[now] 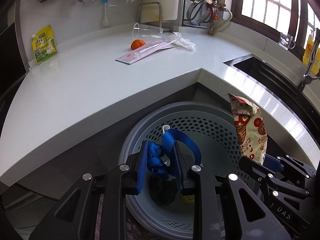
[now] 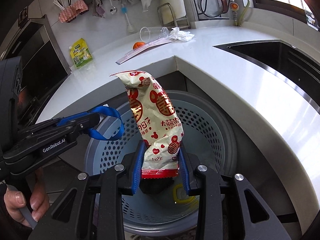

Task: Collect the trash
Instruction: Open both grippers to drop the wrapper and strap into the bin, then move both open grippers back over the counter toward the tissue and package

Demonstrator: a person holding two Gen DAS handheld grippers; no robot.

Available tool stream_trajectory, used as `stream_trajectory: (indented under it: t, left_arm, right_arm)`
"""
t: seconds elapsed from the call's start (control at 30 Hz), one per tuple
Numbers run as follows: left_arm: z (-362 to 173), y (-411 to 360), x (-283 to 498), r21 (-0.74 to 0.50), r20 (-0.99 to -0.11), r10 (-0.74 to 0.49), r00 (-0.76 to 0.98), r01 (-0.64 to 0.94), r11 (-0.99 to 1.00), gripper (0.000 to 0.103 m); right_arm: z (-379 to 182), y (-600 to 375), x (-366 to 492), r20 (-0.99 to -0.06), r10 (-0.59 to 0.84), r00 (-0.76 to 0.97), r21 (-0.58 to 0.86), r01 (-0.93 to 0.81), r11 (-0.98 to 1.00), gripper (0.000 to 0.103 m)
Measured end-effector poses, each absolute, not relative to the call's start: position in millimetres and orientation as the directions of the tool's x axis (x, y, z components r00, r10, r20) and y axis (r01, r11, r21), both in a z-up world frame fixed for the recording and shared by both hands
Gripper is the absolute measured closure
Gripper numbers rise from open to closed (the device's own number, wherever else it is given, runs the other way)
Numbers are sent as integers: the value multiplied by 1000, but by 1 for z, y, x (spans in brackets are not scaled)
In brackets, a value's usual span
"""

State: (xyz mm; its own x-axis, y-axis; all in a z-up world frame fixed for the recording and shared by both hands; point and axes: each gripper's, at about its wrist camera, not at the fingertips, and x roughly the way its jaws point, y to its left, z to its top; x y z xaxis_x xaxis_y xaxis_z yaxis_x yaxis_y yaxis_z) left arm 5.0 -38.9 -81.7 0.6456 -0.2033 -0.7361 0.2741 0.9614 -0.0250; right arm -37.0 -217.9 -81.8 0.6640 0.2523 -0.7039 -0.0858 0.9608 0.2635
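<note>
My left gripper [image 1: 160, 156] is shut on a knotted blue strap [image 1: 158, 160] whose loop [image 2: 112, 124] hangs over the grey perforated bin [image 1: 216, 132]. My right gripper [image 2: 161, 160] is shut on the bottom of a cream and red snack wrapper [image 2: 158, 124], which stands upright above the same bin [image 2: 202, 128]. The wrapper [image 1: 251, 128] and right gripper [image 1: 258, 164] show at the right of the left wrist view; the left gripper [image 2: 94, 123] shows at the left of the right wrist view. On the counter lie a clear plastic cup [image 1: 147, 31], orange peel [image 1: 137, 44], a crumpled tissue [image 1: 185, 41], a pink flat packet [image 1: 144, 54] and a yellow pouch [image 1: 44, 45].
The bin stands on the floor in the inner corner of the white L-shaped counter [image 1: 80, 84]; dark and yellow items [image 2: 184, 196] lie at its bottom. A sink [image 2: 276, 54] is sunk in the counter's right run. A hand [image 2: 20, 206] grips the left tool's handle.
</note>
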Motion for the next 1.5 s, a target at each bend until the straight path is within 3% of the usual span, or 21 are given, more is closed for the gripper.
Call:
stream_trajectory:
  t: [0.53,0.6,0.73,0.77,0.93,1.5]
  left_arm:
    - [-93,-34,14,-31,-752,-195,629,262,965,75]
    - [-93,-33,14,-30,-751,-193,631,259,965,71]
    - [-90,-29,12,-30,-741,-188,644,248,968,49]
    - [-89,-29,11,-29,-737,-186,650,245,969,47]
    - [-87,-26,11,-30,-732,-182,656,235,971,41]
    - [-79,-19,15,-57,-730,-193,655,223,973,31]
  right_arm:
    - [-93,-219,-30,-727,252,639,268,-74,960,70]
    - [-94,-220,-29,-727,249,640,268,-69,961,67]
    - [-91,-224,-30,-718,238,654,268,-56,962,48]
    - [-90,-225,-31,-713,235,660,268,-54,962,48]
    - [-86,-228,-32,-705,232,670,273,-45,961,42]
    - [-82,-234,-25,-698,241,675,301,-29,953,38]
